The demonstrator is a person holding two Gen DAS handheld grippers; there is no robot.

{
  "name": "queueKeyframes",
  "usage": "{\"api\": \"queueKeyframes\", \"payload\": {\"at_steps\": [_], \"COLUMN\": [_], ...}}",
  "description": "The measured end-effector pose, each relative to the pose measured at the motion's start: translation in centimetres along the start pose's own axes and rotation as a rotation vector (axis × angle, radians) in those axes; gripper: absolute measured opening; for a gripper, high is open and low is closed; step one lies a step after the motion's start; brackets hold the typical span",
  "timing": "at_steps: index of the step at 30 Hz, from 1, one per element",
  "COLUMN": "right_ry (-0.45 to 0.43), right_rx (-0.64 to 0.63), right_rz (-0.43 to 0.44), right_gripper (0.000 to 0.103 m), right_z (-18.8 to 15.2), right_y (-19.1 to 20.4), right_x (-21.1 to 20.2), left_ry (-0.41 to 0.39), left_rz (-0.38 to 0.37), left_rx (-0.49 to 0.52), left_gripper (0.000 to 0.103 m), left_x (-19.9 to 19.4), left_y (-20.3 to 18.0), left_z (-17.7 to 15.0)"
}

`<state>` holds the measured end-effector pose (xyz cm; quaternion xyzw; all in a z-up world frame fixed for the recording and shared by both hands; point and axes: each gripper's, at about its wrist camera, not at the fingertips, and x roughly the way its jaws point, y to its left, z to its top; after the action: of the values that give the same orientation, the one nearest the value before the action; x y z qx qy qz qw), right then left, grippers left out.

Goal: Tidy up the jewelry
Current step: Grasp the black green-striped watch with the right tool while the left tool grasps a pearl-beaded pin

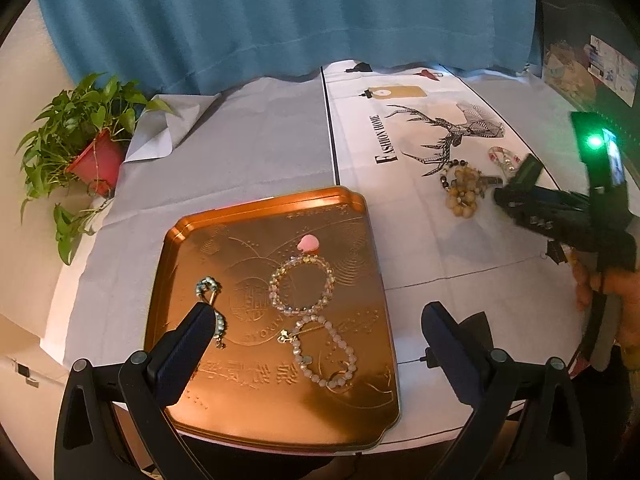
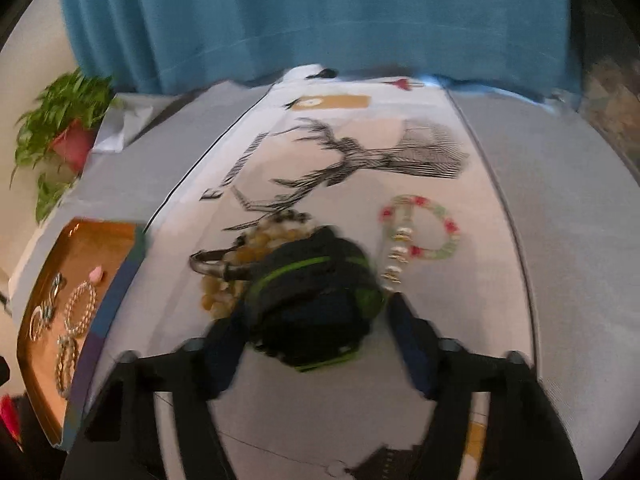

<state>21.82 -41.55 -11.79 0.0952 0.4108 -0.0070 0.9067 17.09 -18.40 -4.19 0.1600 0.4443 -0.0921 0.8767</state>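
Observation:
A copper tray [image 1: 200, 248] holds a clear bead bracelet [image 1: 302, 284], a pale pink bead bracelet [image 1: 324, 352], a teal piece [image 1: 208, 286] and a pink shell charm [image 1: 308, 243]. My left gripper [image 1: 316, 340] is open and empty above the tray. On the printed cloth lie a tan bead bracelet [image 1: 462, 192] and a red-green bracelet [image 2: 424, 228]. My right gripper [image 2: 316, 340] hovers over the tan beads [image 2: 256, 248], fingers apart; the view is blurred and a dark green-striped object [image 2: 312, 296] sits between them. The tray [image 2: 80, 240] shows at that view's left.
A potted plant [image 1: 92, 152] in a red pot stands at the table's far left corner. A blue curtain [image 1: 280, 20] hangs behind the table. The white cloth with a deer print [image 1: 452, 132] covers the right half of the table.

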Motion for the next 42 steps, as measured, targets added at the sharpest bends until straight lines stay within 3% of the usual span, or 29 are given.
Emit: {"api": "queueKeyframes", "payload": {"at_steps": [4, 8, 14, 16, 20, 23, 30, 36, 38, 42], "right_ry": [-0.011, -0.019, 0.01, 0.014, 0.018, 0.033, 0.015, 0.04, 0.04, 0.039], "right_rx": [0.135, 0.2, 0.098, 0.057, -0.011, 0.003, 0.056, 0.041, 0.049, 0.047], "right_rz": [-0.1, -0.17, -0.178, -0.166, -0.174, -0.156, -0.154, -0.228, -0.25, -0.244], "right_gripper": [0.06, 0.062, 0.076, 0.085, 0.087, 0.088, 0.088, 0.088, 0.088, 0.088], "right_z": [-0.7, -2.2, -3.1, -3.1, -2.5, -1.8, -1.4, -0.6, -0.6, -0.6], "right_y": [-4.3, -8.8, -9.8, -9.5, -8.8, -9.0, -10.4, -11.7, -12.4, -13.7], "right_x": [-1.5, -4.0, -4.7, -4.4, -3.3, -2.8, -2.8, -2.1, -2.1, -2.4], "left_ry": [-0.019, -0.045, -0.003, 0.019, 0.1, 0.143, 0.095, 0.106, 0.117, 0.135], "left_rz": [-0.023, -0.117, -0.296, -0.316, -0.373, -0.36, -0.391, -0.411, -0.439, -0.414], "left_rx": [0.014, 0.04, 0.079, 0.107, 0.147, 0.149, 0.152, 0.251, 0.309, 0.447], "left_gripper": [0.102, 0.102, 0.102, 0.102, 0.102, 0.102, 0.102, 0.102, 0.102, 0.102], "left_x": [0.1, 0.8, 4.3, 5.9, 9.0, 10.5, 9.8, 10.4, 10.5, 11.2], "left_y": [-0.8, -3.0, -7.8, -9.3, -11.9, -12.5, -12.6, -16.5, -18.2, -21.2], "left_z": [1.2, 3.2, 6.5, 7.5, 8.9, 9.5, 11.5, 14.4, 14.4, 13.6]}}
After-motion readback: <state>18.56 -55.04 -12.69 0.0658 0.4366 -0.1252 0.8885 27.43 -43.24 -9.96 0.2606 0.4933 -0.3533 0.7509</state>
